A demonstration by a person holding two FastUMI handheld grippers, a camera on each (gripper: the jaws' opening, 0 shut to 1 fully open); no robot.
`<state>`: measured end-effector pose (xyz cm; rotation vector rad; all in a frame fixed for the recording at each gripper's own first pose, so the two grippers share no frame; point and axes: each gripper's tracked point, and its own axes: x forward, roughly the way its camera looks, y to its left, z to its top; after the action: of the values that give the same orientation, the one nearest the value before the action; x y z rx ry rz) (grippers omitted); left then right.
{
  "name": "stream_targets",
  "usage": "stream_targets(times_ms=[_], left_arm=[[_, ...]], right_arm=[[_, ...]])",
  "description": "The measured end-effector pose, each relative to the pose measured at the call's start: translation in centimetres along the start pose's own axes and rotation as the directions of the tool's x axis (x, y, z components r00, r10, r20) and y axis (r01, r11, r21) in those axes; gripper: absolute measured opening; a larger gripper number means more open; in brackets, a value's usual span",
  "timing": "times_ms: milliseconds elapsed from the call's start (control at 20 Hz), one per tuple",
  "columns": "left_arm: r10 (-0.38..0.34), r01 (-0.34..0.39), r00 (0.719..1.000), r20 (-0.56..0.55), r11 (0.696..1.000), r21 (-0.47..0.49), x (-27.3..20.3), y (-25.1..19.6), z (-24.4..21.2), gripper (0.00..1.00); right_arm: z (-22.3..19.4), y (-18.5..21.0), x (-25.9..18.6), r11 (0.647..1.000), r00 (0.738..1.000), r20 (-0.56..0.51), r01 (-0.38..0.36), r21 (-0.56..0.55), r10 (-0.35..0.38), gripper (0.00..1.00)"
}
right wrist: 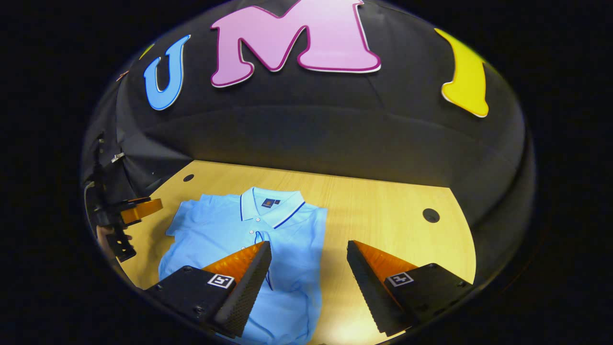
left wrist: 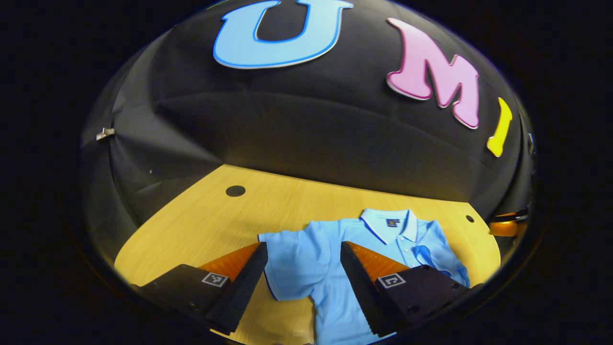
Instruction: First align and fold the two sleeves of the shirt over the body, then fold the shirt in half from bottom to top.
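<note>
On the pale wooden surface [right wrist: 383,211], my light-blue polo shirt [right wrist: 268,239] has one sleeve folded in; the other [left wrist: 287,258] still lies out, bottom fold undone, both fingers released.

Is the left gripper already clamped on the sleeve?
No: in the left gripper view, the left gripper is wide open above the shirt, with the spread-out sleeve lying flat on the table between its fingers.
</note>
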<state>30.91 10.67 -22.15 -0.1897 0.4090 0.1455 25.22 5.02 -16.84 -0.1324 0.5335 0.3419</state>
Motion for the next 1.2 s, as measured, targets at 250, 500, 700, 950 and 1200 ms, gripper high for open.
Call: stream_targets(times_ms=[250,500,700,950,1200], left_arm=[[0.075,-0.073,0.995,-0.062,0.997,0.033,6.5,4.5,-2.1,0.97],[0.101,-0.085,0.985,-0.137,0.989,0.118,9.7,5.7,-4.1,0.97],[0.071,-0.05,0.987,-0.143,0.988,0.143,10.2,5.4,-4.3,0.87],[0.025,-0.002,0.988,-0.153,0.99,0.144,10.2,4.0,-4.4,0.17],[0.072,-0.045,0.987,-0.141,0.982,0.183,9.6,3.8,-3.6,0.06]], right_arm=[[-1.1,-3.7,-3.6,0.998,0.999,-0.016,0.05,0.04,-0.05,0.99],[-2.9,-7.0,-5.6,0.993,0.992,-0.047,0.118,0.006,-0.118,0.99],[-3.7,-8.0,-6.1,0.989,0.987,-0.064,0.147,0.03,-0.144,0.99],[-4.7,-8.7,-6.4,0.985,0.984,-0.077,0.162,0.052,-0.158,0.99],[-5.0,-8.5,-6.7,0.986,0.986,-0.063,0.158,0.057,-0.154,0.99]])
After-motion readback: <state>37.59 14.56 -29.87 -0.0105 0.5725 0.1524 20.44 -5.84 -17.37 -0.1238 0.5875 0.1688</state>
